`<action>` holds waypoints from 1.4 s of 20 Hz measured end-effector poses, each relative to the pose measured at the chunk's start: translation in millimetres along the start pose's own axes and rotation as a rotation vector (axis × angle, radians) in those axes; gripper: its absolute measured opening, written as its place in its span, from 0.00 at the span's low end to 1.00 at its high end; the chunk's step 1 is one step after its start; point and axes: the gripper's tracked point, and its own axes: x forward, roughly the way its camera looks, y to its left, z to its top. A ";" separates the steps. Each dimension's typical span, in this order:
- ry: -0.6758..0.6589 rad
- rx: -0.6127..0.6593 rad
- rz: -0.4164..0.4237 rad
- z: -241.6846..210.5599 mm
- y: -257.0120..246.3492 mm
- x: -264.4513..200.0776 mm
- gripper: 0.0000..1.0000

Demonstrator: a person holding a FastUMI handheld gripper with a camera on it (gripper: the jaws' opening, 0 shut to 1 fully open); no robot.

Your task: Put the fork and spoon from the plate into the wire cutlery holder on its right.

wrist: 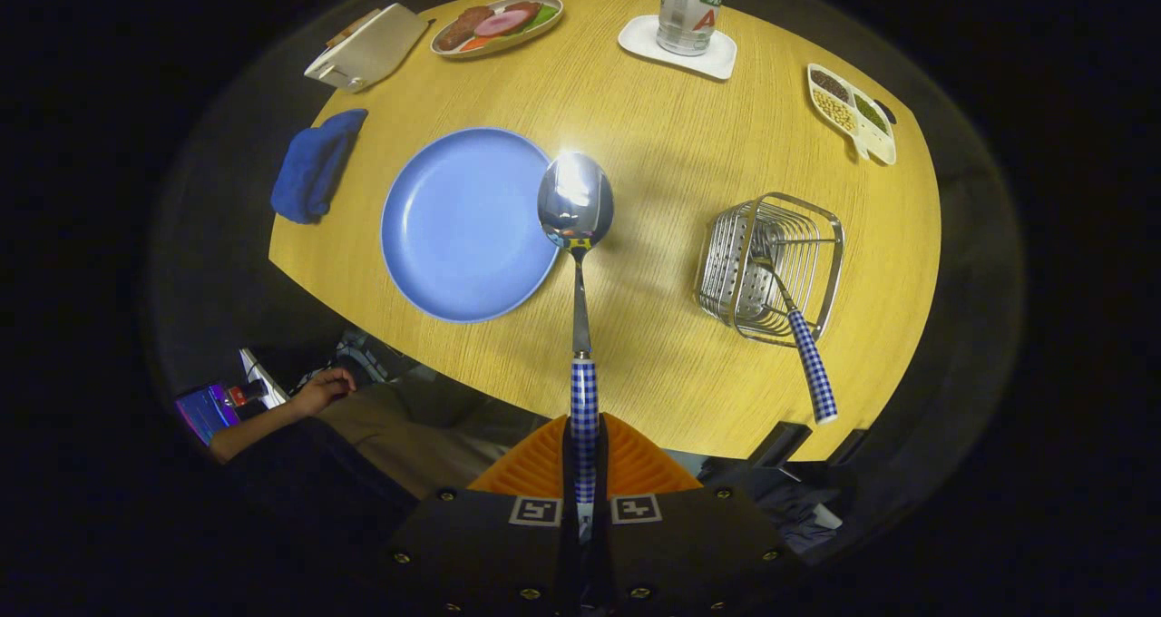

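My gripper [584, 458] is shut on the checked blue-and-white handle of the spoon [576, 236], holding it high above the table. The shiny bowl of the spoon points away from the fingers, over the right rim of the blue plate [453, 227]. The plate carries nothing. To the right of the spoon stands the wire cutlery holder [771, 263]. The fork [803, 345] rests in it, head down, its checked handle leaning out over the near rim.
On the round wooden table [653, 145] lie a blue cloth [316, 165], a plate of food [497, 24], a napkin box [367, 47], a can [689, 0] on a white coaster, and a divided dish of beans [851, 111]. A person's hand [319, 390] rests below the table edge.
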 end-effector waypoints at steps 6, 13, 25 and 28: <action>0.016 0.013 -0.001 -6.9 -13.3 -7.8 0.05; 0.048 0.090 -0.016 -19.3 -51.1 -22.7 0.05; 0.182 0.258 0.020 -26.6 -89.2 -15.1 0.05; 0.255 0.271 0.025 -23.7 -93.6 -12.7 0.05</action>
